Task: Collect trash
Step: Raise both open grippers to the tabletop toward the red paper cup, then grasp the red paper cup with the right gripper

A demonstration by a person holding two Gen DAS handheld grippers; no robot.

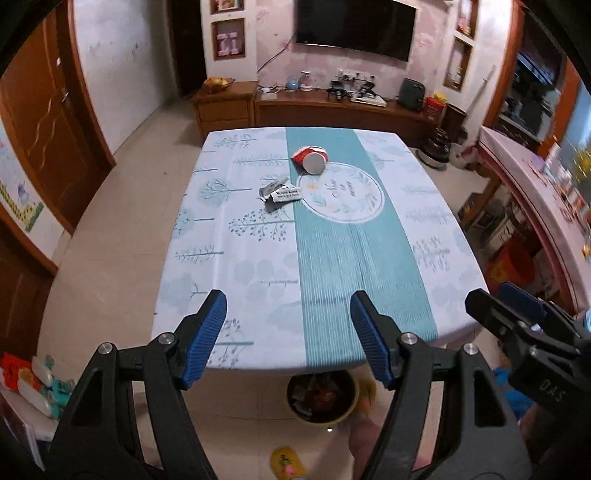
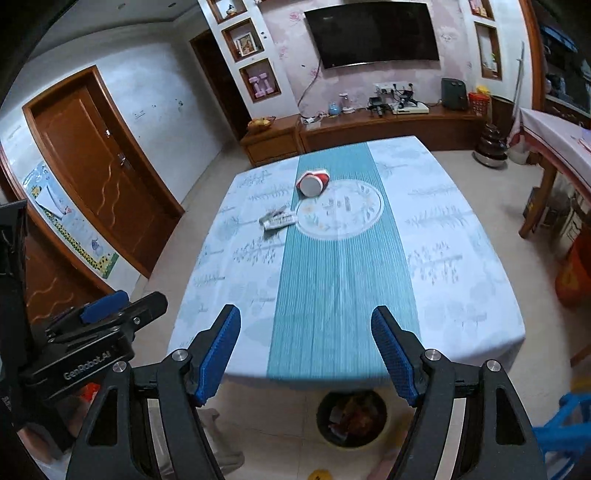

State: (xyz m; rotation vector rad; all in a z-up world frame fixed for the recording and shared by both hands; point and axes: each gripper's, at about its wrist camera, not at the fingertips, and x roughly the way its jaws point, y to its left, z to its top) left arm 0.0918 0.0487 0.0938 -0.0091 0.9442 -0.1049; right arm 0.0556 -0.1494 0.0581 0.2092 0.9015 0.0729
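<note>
One bin (image 1: 322, 397) on the floor holds scraps; a cup (image 1: 311, 158) and wrapper (image 1: 279, 192) lie on the table (image 1: 424, 229). Left gripper (image 1: 288, 325) and right gripper (image 2: 306, 341) gape wide, empty.

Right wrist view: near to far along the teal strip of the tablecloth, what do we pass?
Trash bin on the floor under the near table edge → round floral print → tipped red paper cup → TV cabinet → wall TV.

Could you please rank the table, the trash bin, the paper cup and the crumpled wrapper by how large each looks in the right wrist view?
1. table, by far the largest.
2. trash bin on the floor; it is nearer the camera, which flatters it.
3. paper cup, lying on its side.
4. crumpled wrapper, close to the cup, so their order is unsure.
</note>
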